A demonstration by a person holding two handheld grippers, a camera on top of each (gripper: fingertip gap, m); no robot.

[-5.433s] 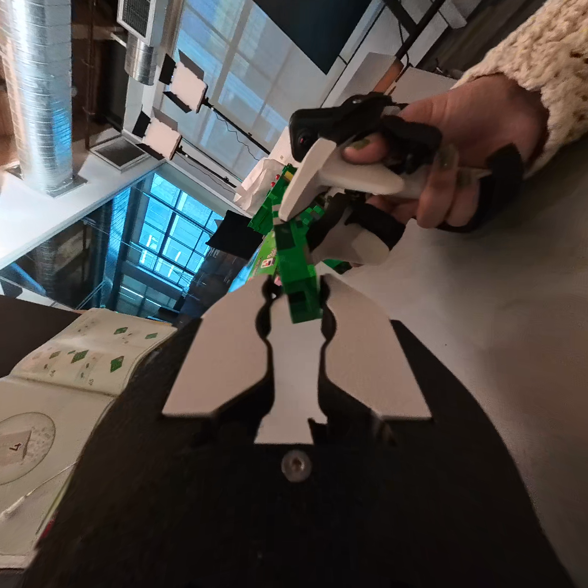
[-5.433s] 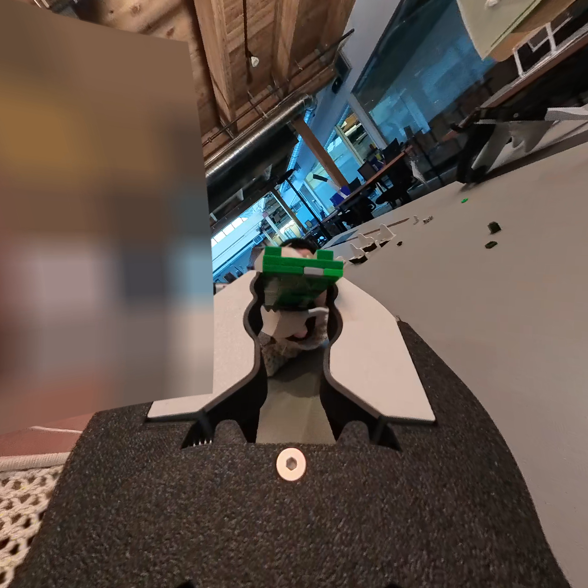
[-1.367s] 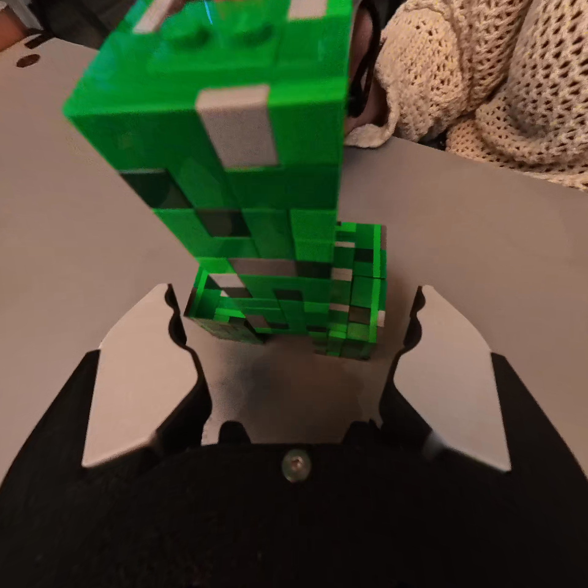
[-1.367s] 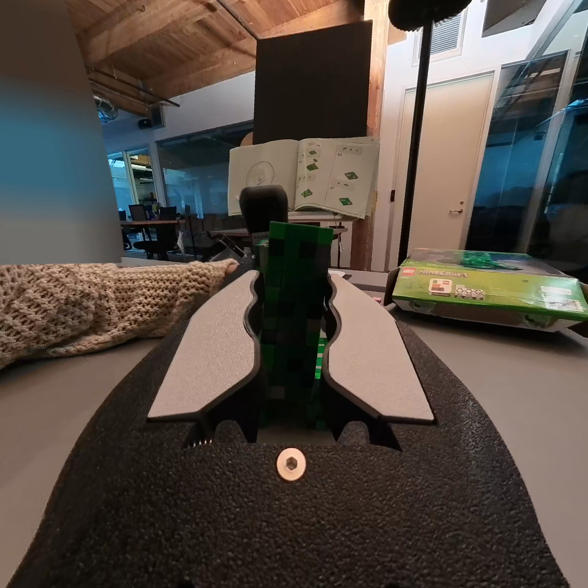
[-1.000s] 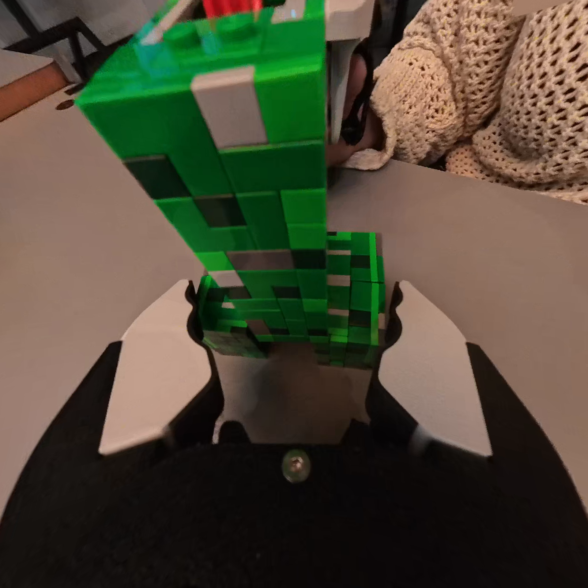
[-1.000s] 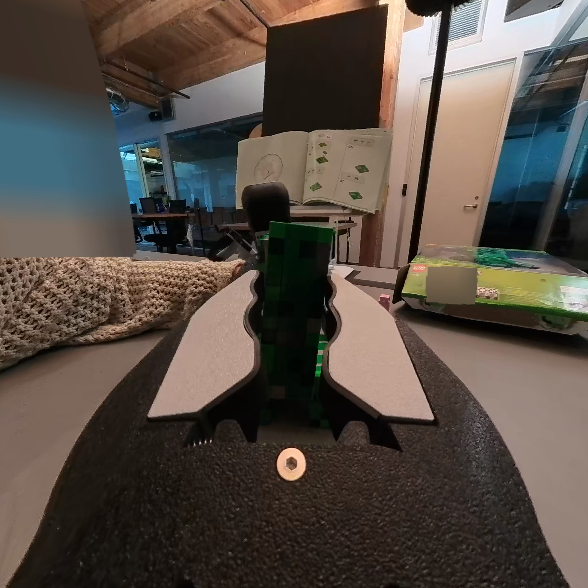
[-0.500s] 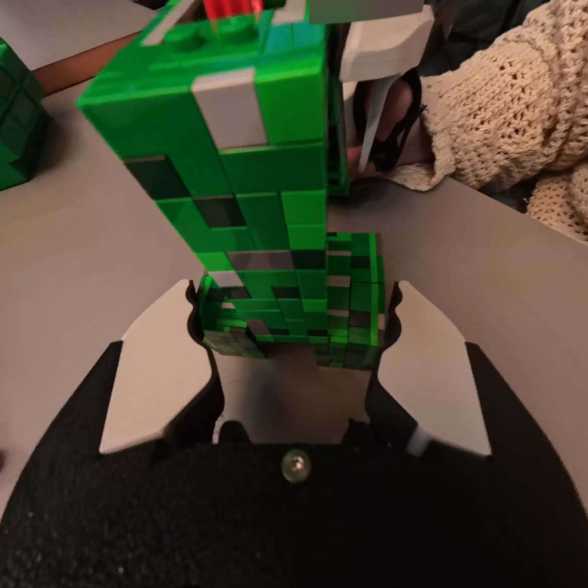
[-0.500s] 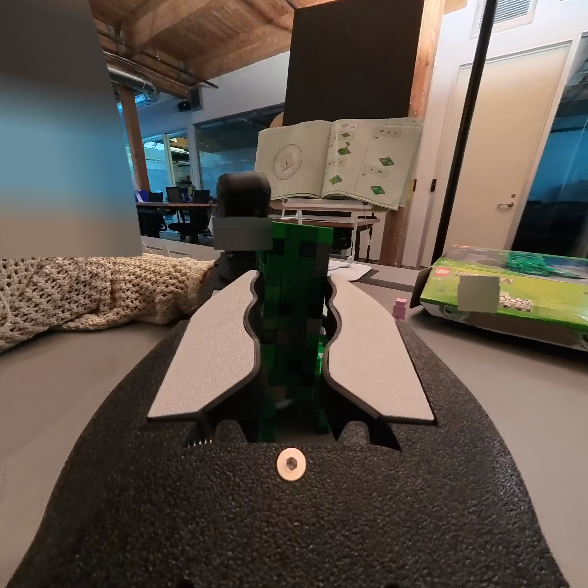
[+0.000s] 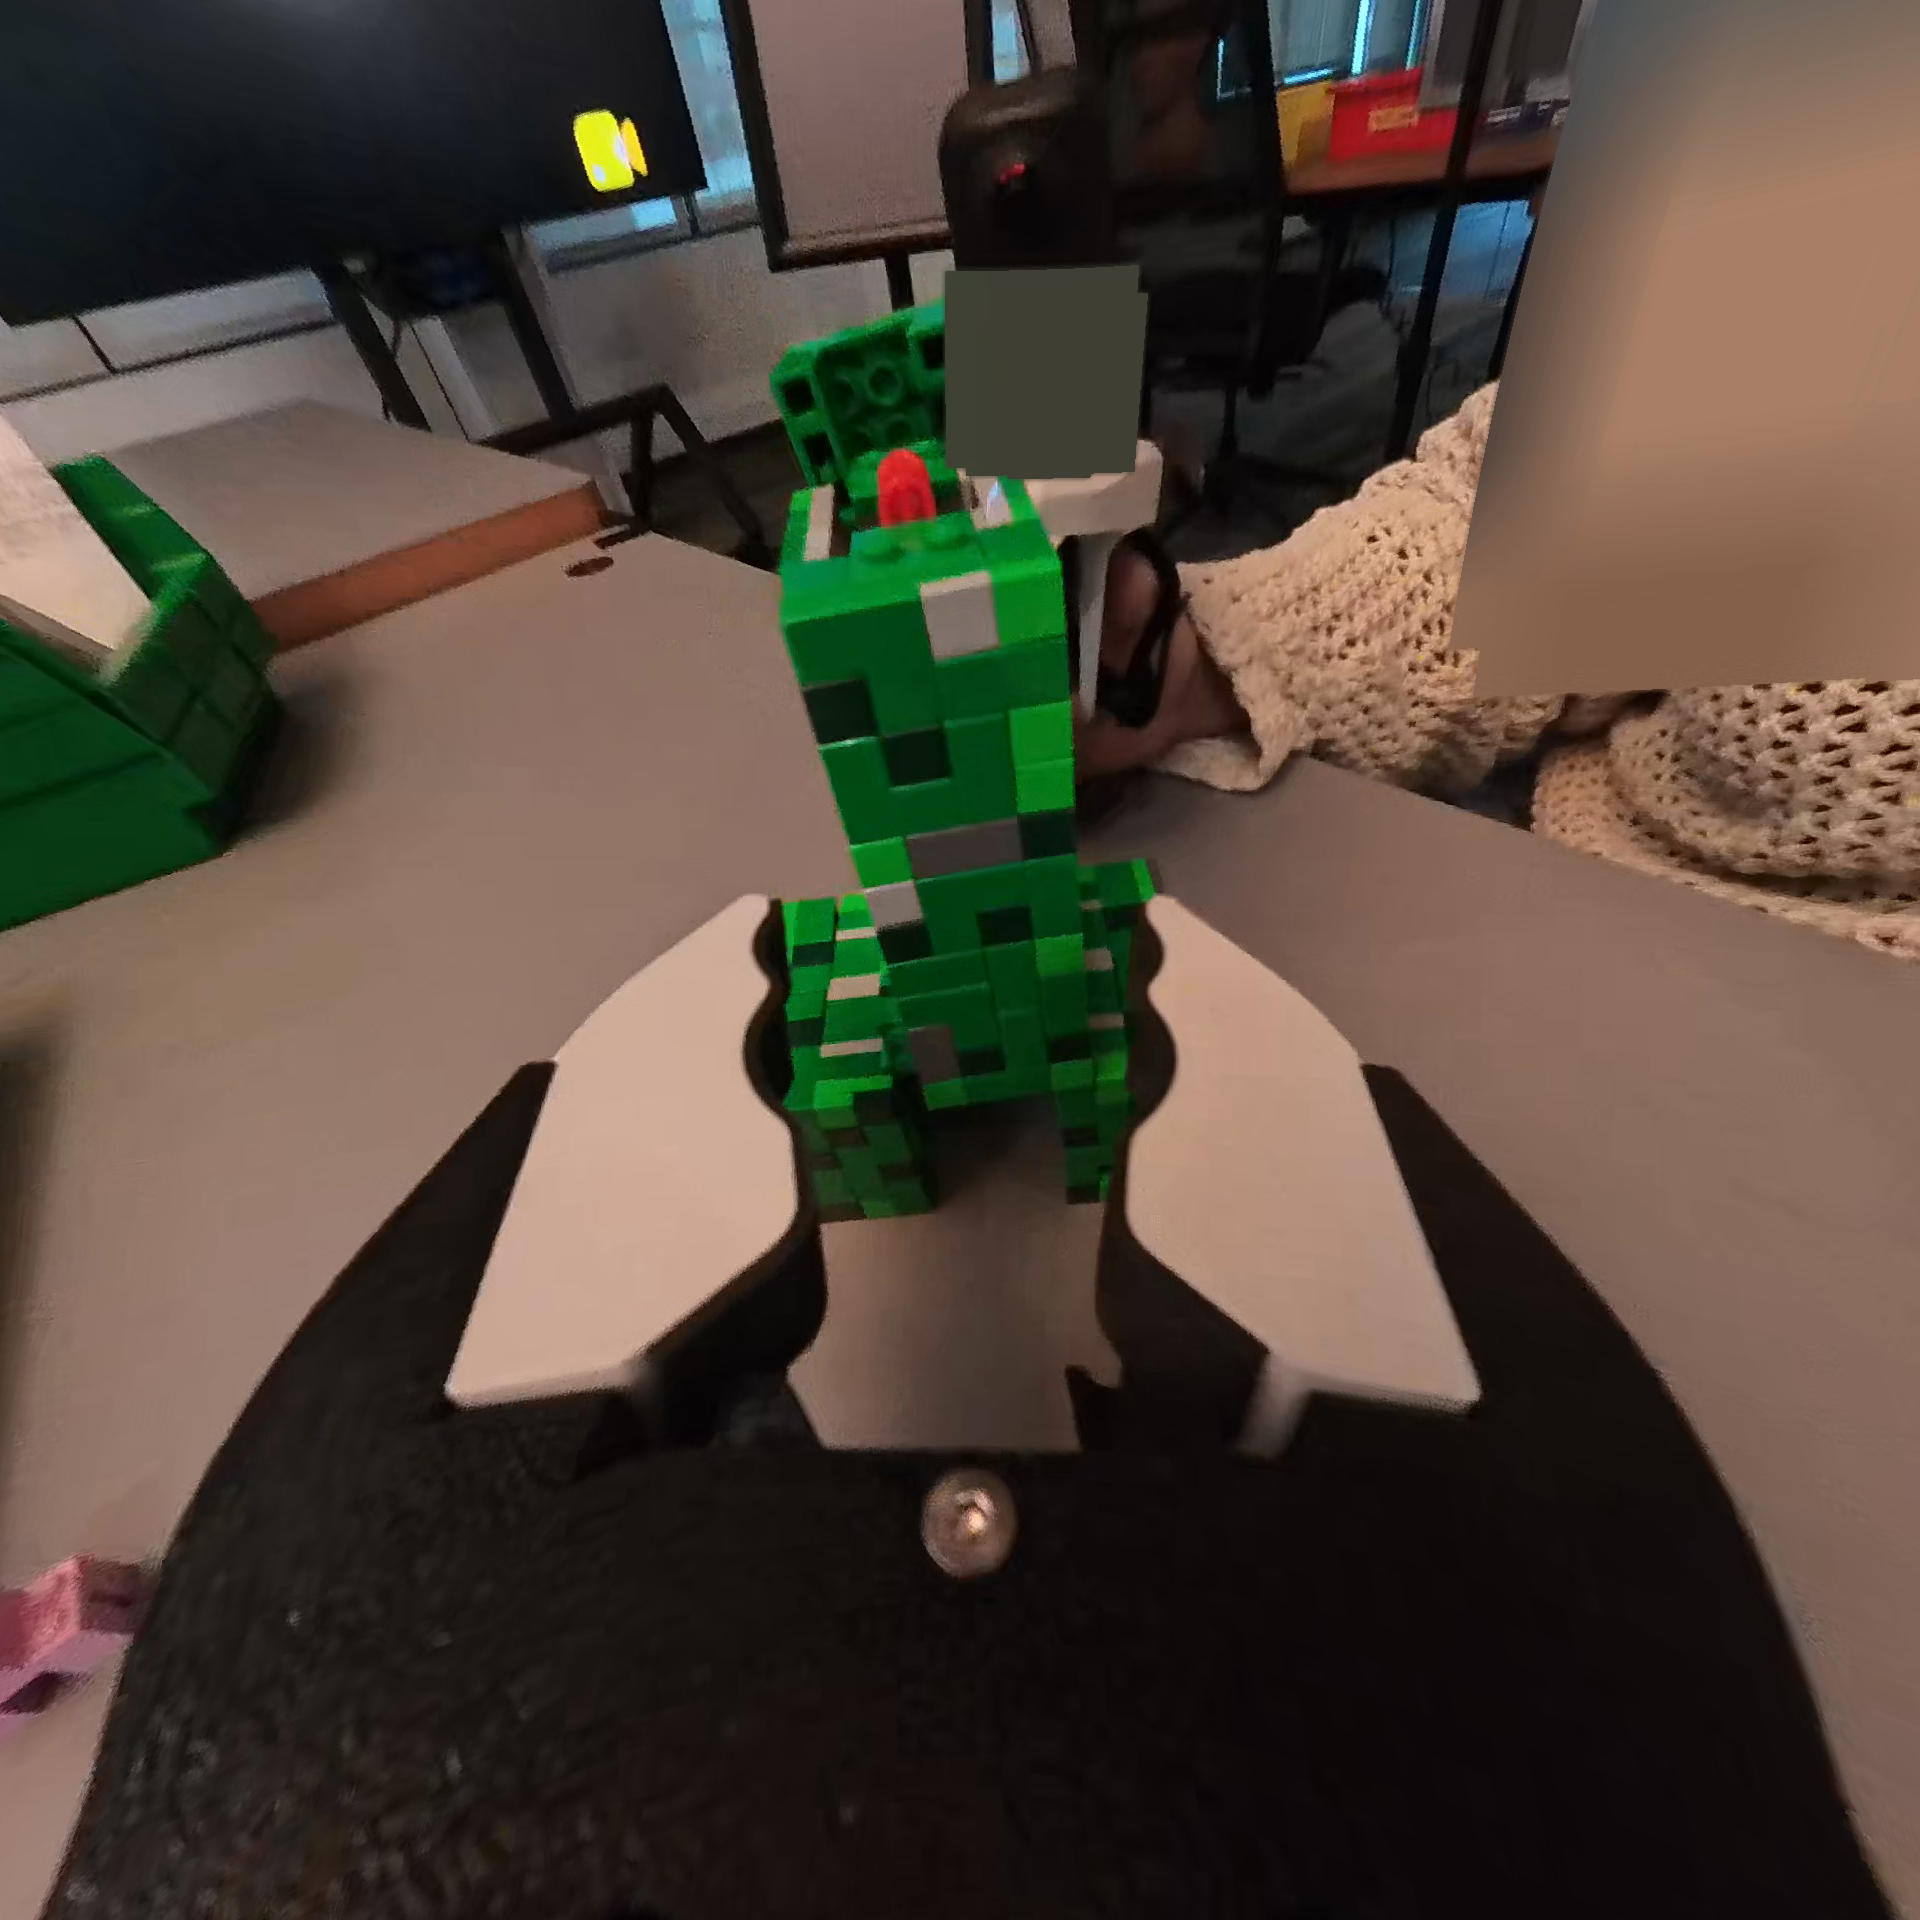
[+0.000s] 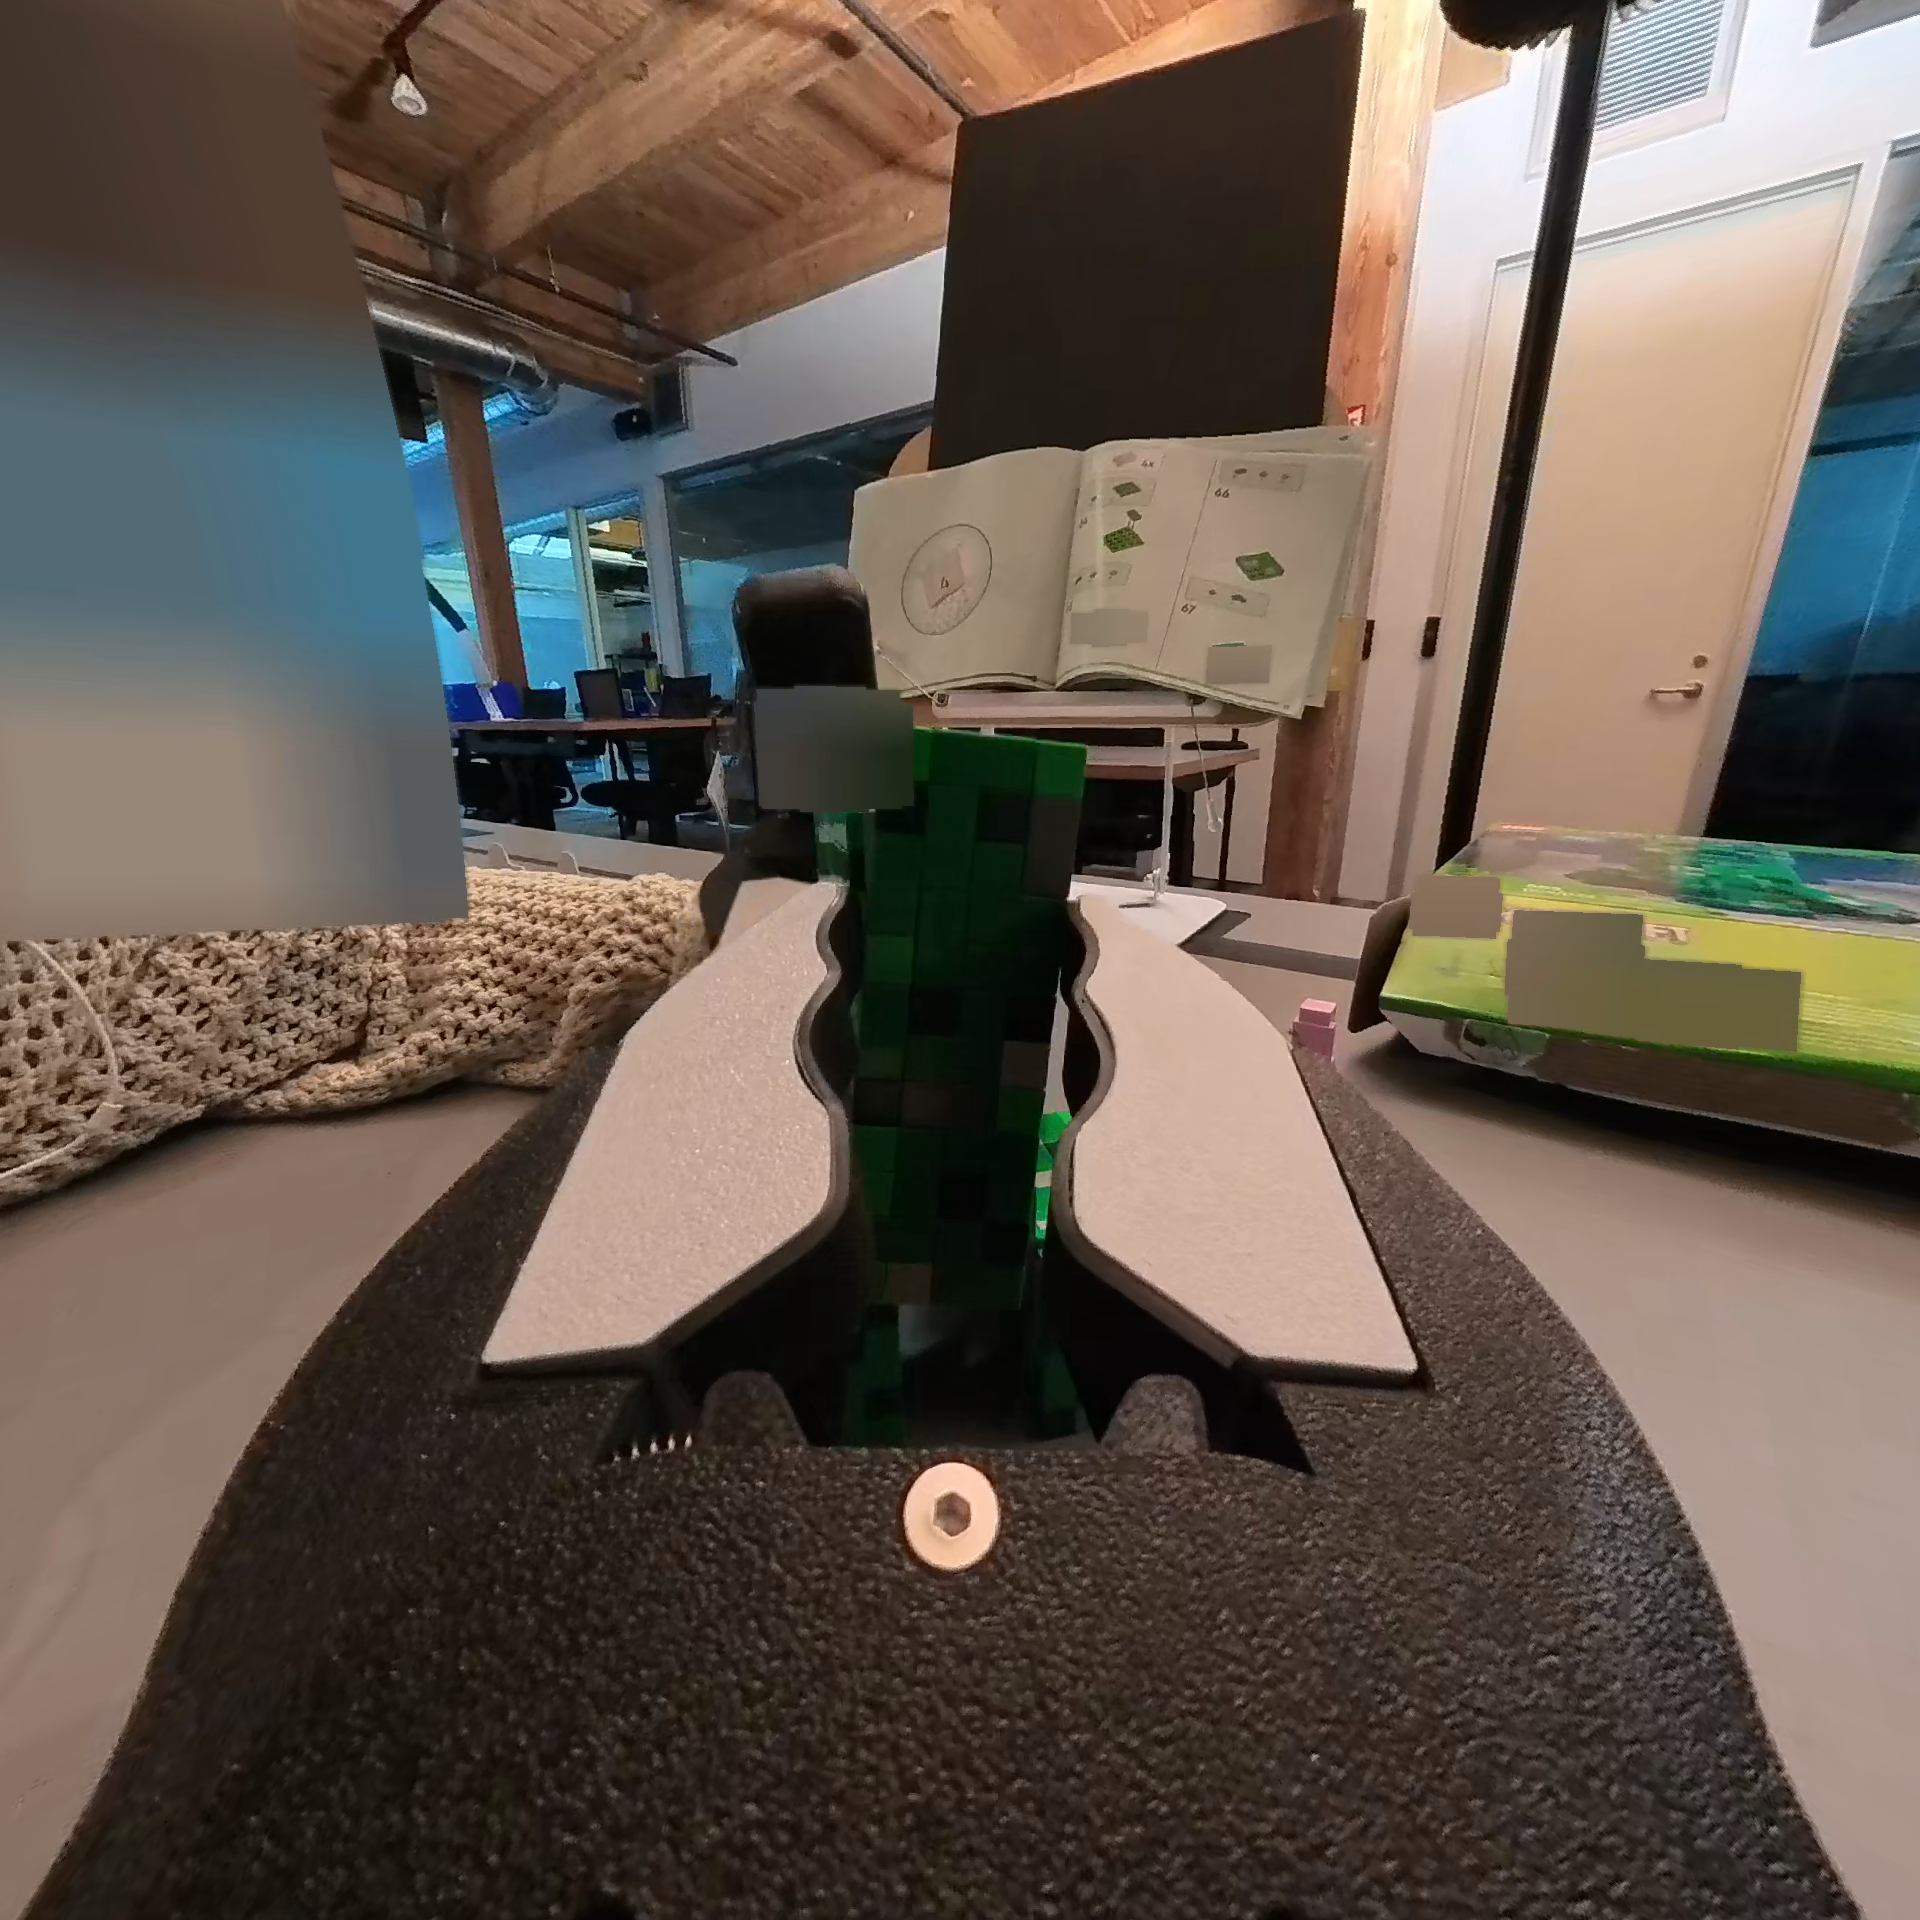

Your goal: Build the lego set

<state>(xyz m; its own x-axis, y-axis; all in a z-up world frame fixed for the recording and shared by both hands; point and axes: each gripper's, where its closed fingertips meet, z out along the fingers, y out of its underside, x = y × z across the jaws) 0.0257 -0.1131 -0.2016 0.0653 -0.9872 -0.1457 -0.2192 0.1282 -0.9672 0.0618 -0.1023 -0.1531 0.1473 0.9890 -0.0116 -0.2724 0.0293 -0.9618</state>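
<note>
Left wrist view: green blocky figure (image 9: 935,831) upright on grey tabletop (image 9: 468,831), red stud (image 9: 902,488) on top, legs pinched by left gripper (image 9: 961,1049) jaws. Right wrist view: right gripper (image 10: 951,1049) jaws clamped on torso; green box (image 10: 1662,987) lying closed at right, knit sleeve (image 10: 312,997) resting left.
</note>
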